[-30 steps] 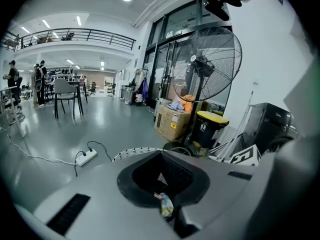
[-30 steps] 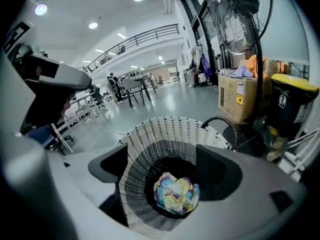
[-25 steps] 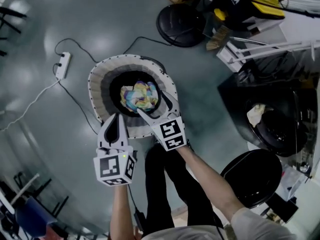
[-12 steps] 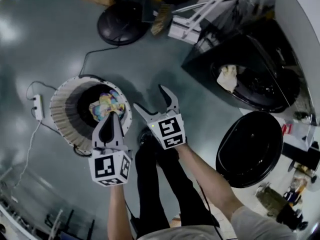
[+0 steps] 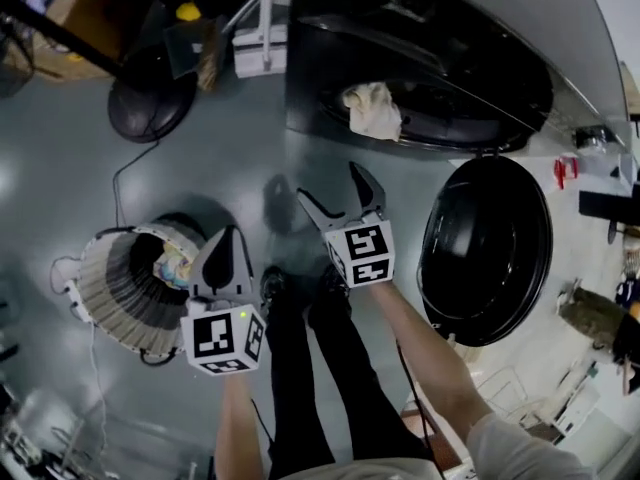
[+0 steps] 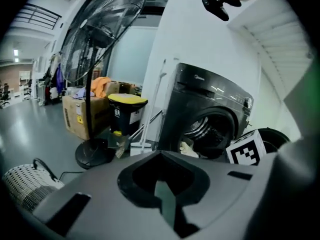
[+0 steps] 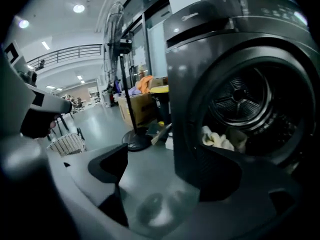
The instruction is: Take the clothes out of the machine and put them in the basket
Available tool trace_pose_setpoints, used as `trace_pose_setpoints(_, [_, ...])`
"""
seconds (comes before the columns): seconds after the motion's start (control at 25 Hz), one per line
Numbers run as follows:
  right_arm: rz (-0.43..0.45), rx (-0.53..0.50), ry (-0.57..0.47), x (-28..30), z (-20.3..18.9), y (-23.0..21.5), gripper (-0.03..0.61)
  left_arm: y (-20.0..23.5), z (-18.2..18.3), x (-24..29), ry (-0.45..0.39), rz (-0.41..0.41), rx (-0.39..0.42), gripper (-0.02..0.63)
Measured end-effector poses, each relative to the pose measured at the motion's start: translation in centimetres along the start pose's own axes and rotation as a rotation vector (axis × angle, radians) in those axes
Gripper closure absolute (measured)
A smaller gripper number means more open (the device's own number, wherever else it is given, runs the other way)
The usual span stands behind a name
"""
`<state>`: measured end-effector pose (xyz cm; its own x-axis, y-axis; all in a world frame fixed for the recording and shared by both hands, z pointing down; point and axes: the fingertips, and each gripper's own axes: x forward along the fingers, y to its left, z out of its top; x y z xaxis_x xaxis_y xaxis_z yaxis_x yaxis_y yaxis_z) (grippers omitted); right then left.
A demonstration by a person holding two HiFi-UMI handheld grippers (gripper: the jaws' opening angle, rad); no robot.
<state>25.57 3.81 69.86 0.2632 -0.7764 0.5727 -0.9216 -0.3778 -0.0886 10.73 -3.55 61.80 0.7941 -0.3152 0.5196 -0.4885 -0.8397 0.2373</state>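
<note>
Machine (image 5: 500, 68) gaping open, pale cloth (image 5: 373, 110) lying at its drum mouth. Aiming the right hand-held gripper (image 5: 328, 181) that way, spread wide, gripping nothing. Holding the left hand-held gripper (image 5: 226, 238) pinched shut, empty, by the basket (image 5: 110, 288).

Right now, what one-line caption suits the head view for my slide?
Open right gripper faces the washing machine, a pale cloth at its opening.

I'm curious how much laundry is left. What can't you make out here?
Clothes left in the drum: head view, dark under the washing machine's top; right gripper view, the right gripper's jaw covers its bottom; only a cream cloth shows.
Basket contents: head view, the left gripper covers part of the basket; left gripper view shows only its wall.
</note>
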Motion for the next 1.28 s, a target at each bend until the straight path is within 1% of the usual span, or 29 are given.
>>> trace_pose_setpoints(0.16, [-0.117,0.077,-0.007,-1.7,-1.4,-7.6,0.141,-4.5,0.1,3.0,0.028,-0.072,0.056,0.597])
trace_pose_setpoints(0.28, [-0.181,0.131,-0.016,-2.8,-2.2,-12.1,0.141,-7.3,0.3,4.9,0.042,-0.114,0.09,0.597])
trace_pose_setpoints(0.4, [-0.213,0.169,-0.029,-2.6,-2.5,-14.9,0.14,-8.9,0.4,6.6,0.048,-0.137,0.114,0.597])
trace_pose_setpoints(0.56, [-0.219,0.213,-0.071,-1.0,-1.9,-17.1,0.14,-10.0,0.5,8.3,0.034,-0.157,0.154,0.597])
trace_pose_setpoints(0.76, [-0.228,0.257,-0.125,2.9,-1.0,-19.7,0.14,-9.4,-0.6,10.6,0.017,-0.159,0.178,0.597])
trace_pose_setpoints(0.92, [-0.231,0.295,-0.158,6.6,-1.1,-21.6,0.138,-7.9,-2.6,12.5,0.008,-0.151,0.189,0.597])
trace_pose_setpoints(1.12, [-0.259,0.348,-0.151,11.3,-3.1,-23.8,0.135,-5.7,-4.8,14.5,-0.005,-0.136,0.193,0.597])
trace_pose_setpoints(1.28, [-0.288,0.353,-0.122,14.4,-4.7,-24.8,0.129,-3.7,-5.3,15.7,-0.023,-0.117,0.198,0.597])
